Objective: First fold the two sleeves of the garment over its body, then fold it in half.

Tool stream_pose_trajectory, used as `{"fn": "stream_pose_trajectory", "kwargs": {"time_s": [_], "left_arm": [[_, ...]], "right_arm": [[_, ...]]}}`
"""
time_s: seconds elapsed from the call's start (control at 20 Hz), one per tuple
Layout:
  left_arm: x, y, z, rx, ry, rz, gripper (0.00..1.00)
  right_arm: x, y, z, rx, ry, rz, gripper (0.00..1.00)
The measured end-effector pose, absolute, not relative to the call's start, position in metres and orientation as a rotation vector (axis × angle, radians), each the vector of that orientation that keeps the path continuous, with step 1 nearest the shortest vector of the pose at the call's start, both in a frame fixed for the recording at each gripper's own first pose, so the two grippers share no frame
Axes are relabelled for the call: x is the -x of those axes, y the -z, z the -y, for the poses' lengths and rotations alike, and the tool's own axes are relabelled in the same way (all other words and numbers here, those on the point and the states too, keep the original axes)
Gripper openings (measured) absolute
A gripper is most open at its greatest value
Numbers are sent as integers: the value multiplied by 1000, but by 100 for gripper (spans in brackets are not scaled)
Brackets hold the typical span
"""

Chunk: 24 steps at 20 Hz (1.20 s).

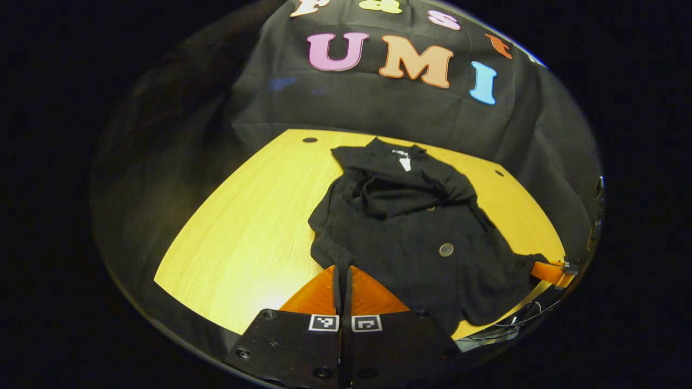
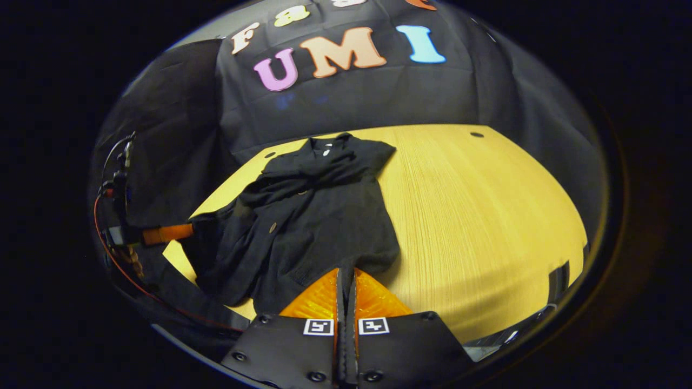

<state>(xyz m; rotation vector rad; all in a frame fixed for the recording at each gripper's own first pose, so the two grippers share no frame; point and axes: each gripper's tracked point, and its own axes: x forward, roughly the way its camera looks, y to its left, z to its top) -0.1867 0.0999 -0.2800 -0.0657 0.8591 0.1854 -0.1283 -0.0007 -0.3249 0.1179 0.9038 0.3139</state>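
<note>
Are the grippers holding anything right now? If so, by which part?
Both are shut on the garment: left gripper and right gripper each pinch a bottom hem corner.

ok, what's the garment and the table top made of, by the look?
Garment: soft matte black woven or knit cloth, judging by the limp folds and creases; exact fibre can't be told. Its button looks like shiny metal or plastic. Table: pale wood-grain top with fine straight lines, probably laminate or veneer.
</note>
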Motion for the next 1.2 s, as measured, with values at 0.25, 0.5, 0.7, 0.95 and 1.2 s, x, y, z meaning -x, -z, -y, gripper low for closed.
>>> {"fn": "stream_pose_trajectory", "kwargs": {"time_s": [0.25,0.5,0.7,0.95,1.2], "left_arm": [[147,262,-95,73,-178,-814,0],[106,254,-101,37,-147,-776,0],[70,249,-107,14,-125,-754,0],[24,254,-114,-13,-98,-745,0],[-23,259,-128,-22,-85,-730,0]], "right_arm": [[82,292,-17,-140,-367,-803,2],[29,271,-21,-145,-343,-726,2],[-9,261,-23,-149,-314,-693,2],[-52,257,-25,-144,-291,-667,2],[-100,247,-25,-150,-256,-636,2]]}}
